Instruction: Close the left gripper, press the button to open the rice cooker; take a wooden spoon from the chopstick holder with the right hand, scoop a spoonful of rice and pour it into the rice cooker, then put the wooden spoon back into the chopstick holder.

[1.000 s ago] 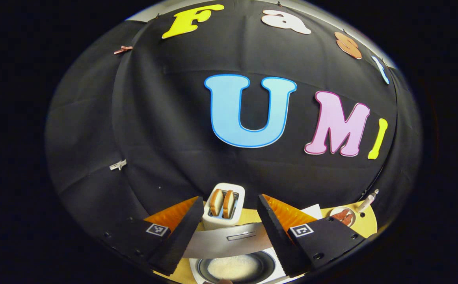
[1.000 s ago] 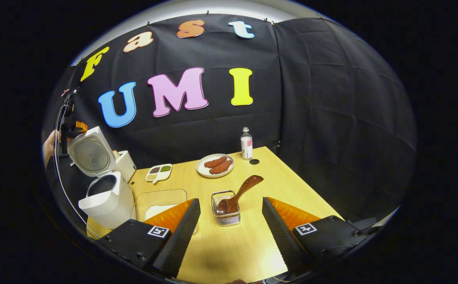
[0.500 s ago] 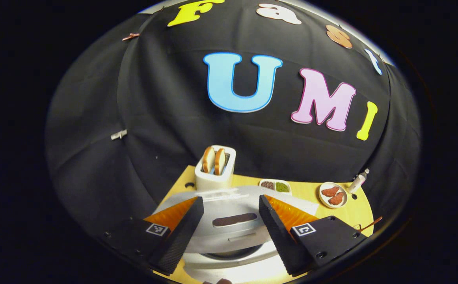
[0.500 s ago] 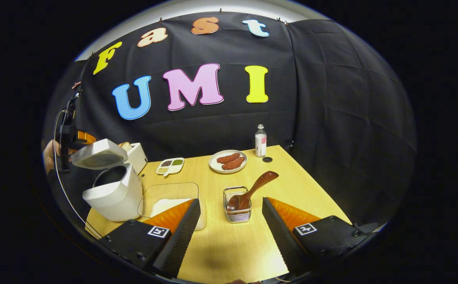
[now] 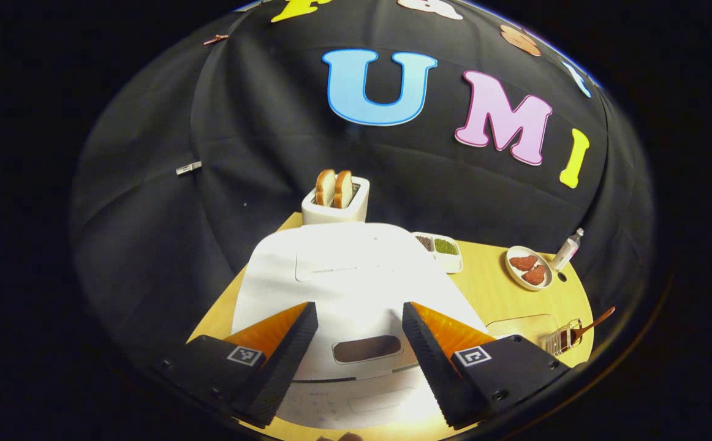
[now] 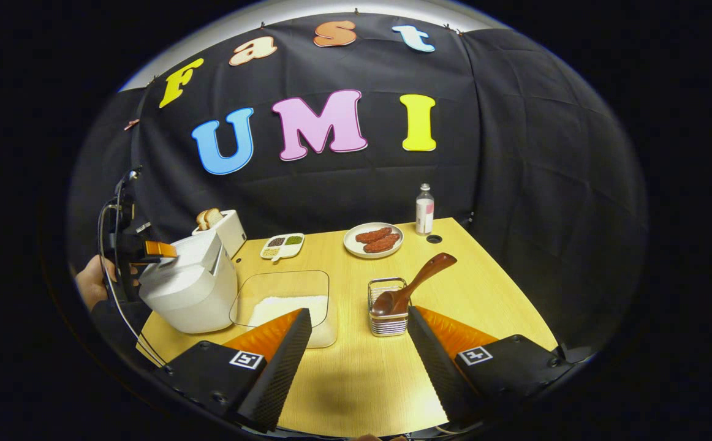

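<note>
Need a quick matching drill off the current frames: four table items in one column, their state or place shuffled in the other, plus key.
Things:
1. rice cooker
2. wooden spoon
3. toaster
4. plate

State or place:
A. holds two bread slices, stands behind the cooker
B. lid down, the left gripper over it with jaws apart
C. carries reddish meat pieces, next to the bottle
D. bowl end down in the chopstick holder, handle leaning out

Pairs: 1-B, 2-D, 3-A, 4-C
</note>
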Tool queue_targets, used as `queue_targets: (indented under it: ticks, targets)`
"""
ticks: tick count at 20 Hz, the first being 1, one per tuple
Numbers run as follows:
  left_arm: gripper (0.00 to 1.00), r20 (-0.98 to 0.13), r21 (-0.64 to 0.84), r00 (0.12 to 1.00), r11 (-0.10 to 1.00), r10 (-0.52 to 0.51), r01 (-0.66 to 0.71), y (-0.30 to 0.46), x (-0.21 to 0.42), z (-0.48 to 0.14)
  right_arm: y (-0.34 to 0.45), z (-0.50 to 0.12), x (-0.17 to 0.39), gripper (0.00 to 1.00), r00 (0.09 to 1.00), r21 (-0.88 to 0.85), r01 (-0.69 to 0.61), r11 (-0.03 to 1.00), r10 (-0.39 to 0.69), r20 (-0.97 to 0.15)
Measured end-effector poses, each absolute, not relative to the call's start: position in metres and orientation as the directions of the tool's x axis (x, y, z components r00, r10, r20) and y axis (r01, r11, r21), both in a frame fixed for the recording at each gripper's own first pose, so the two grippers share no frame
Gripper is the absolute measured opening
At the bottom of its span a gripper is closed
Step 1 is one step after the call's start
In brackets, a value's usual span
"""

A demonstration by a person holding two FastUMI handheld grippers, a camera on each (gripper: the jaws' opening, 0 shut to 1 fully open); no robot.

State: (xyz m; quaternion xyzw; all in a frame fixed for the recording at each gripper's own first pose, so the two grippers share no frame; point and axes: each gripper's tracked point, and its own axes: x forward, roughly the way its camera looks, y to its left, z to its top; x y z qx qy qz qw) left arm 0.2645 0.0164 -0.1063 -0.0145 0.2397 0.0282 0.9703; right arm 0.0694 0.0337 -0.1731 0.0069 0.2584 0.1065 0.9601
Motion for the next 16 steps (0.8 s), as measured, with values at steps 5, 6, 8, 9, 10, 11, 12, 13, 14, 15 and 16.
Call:
queue_targets:
  ticks: [5, 6, 8, 9, 10, 11, 12, 13, 14, 15, 16]
  targets:
    - [1.00, -0.409, 0.093, 0.910, 0.995, 0.061, -0.025, 0.015, 0.262, -0.112, 0.048, -0.174, 0.058, 0.99, 0.842, 0.052, -0.246, 0.968, 0.240, -0.484]
    - [1.00, -0.408, 0.080, 0.911, 0.996, 0.057, -0.027, 0.014, 0.263, -0.111, 0.050, -0.177, 0.056, 0.99, 0.838, 0.059, -0.249, 0.967, 0.246, -0.488]
    - [1.00, -0.405, 0.091, 0.913, 0.996, 0.051, -0.015, 0.015, 0.261, -0.110, 0.055, -0.178, 0.054, 0.99, 0.833, 0.072, -0.250, 0.966, 0.252, -0.492]
    - [1.00, -0.407, 0.103, 0.913, 0.995, 0.043, -0.001, 0.013, 0.259, -0.109, 0.057, -0.176, 0.055, 0.99, 0.835, 0.073, -0.254, 0.964, 0.257, -0.487]
    - [1.00, -0.392, 0.123, 0.918, 0.992, 0.058, -0.010, 0.014, 0.258, -0.103, 0.059, -0.172, 0.058, 0.99, 0.839, 0.066, -0.262, 0.963, 0.261, -0.477]
    - [0.97, -0.361, 0.140, 0.930, 0.990, 0.067, -0.017, 0.015, 0.253, -0.087, 0.059, -0.166, 0.062, 0.99, 0.846, 0.055, -0.271, 0.961, 0.265, -0.462]
    - [0.95, -0.313, 0.150, 0.948, 0.989, 0.056, -0.008, 0.010, 0.249, -0.069, 0.061, -0.157, 0.067, 0.99, 0.857, 0.040, -0.276, 0.960, 0.265, -0.442]
    - [0.95, -0.271, 0.154, 0.962, 0.988, 0.036, 0.006, 0.002, 0.241, -0.049, 0.062, -0.150, 0.072, 0.99, 0.868, 0.029, -0.279, 0.960, 0.265, -0.419]
    - [0.95, -0.236, 0.150, 0.972, 0.988, 0.018, 0.019, -0.006, 0.231, -0.029, 0.063, -0.141, 0.077, 0.99, 0.878, 0.025, -0.280, 0.960, 0.266, -0.398]
    - [0.95, -0.200, 0.139, 0.980, 0.990, -0.003, 0.031, -0.012, 0.220, -0.011, 0.067, -0.133, 0.082, 0.99, 0.886, 0.027, -0.280, 0.960, 0.269, -0.377]
    - [0.95, -0.169, 0.125, 0.985, 0.991, -0.028, 0.050, -0.021, 0.209, 0.007, 0.071, -0.122, 0.086, 0.99, 0.893, 0.034, -0.280, 0.960, 0.273, -0.357]
